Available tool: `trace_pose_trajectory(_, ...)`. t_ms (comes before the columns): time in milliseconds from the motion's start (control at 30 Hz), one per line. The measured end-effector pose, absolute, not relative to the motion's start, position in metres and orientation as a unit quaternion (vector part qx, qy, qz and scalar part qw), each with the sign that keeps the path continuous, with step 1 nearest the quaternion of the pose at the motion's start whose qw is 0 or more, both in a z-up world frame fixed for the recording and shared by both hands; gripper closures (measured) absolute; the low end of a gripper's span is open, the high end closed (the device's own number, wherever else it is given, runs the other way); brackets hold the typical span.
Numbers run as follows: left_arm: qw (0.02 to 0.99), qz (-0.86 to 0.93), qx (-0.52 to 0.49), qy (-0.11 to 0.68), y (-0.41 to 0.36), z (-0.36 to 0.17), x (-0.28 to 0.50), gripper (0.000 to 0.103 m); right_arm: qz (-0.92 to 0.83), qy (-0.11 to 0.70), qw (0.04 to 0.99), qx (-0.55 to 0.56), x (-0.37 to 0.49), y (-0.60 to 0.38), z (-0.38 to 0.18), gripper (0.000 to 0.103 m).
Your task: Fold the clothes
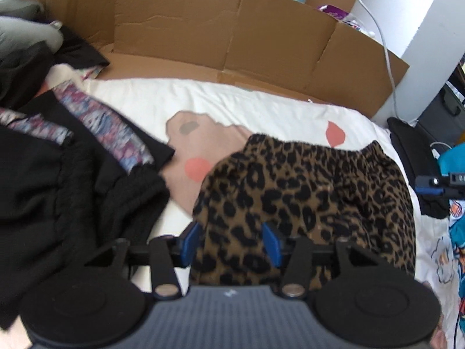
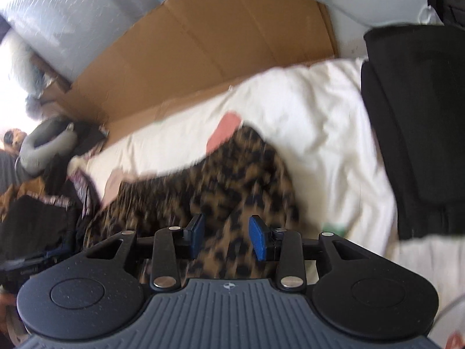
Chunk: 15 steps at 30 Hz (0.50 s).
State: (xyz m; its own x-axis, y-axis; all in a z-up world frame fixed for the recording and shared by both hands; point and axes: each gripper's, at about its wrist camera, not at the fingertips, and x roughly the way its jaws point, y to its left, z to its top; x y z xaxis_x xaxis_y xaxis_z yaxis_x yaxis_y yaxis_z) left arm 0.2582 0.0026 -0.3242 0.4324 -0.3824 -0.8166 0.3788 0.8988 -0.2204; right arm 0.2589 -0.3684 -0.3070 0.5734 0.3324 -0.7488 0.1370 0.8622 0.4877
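Where it lies flat, leopard-print garment point(image 1: 305, 195), elastic waistband point(image 1: 314, 148) pointing away.

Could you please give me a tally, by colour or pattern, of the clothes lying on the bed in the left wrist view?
Leopard-print garment: 1
Black garment with a floral band: 1; the dark pile may hide more
Total: 2 that I can tell apart

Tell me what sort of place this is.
Probably a bedroom in a home, with the bed used as a folding surface. A white quilt with pink patches covers it, a leopard-print garment lies on top, and flattened brown cardboard sheets stand along the far side.
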Motion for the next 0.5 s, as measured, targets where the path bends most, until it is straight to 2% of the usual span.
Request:
trace_pose_trajectory(367, 0.821, -0.194, -0.004, 0.537, 0.044, -0.331, 0.21, 0.053, 0.065, 0.493, 0.825, 0.268, 0.185, -0.352, -0.33, 0.062)
trace_pose_trajectory(500, 0.818, -0.199, -0.033, 0.539, 0.061, -0.334, 0.195, 0.052, 0.065, 0.513, 0.804, 0.294, 0.165, -0.348, -0.346, 0.058)
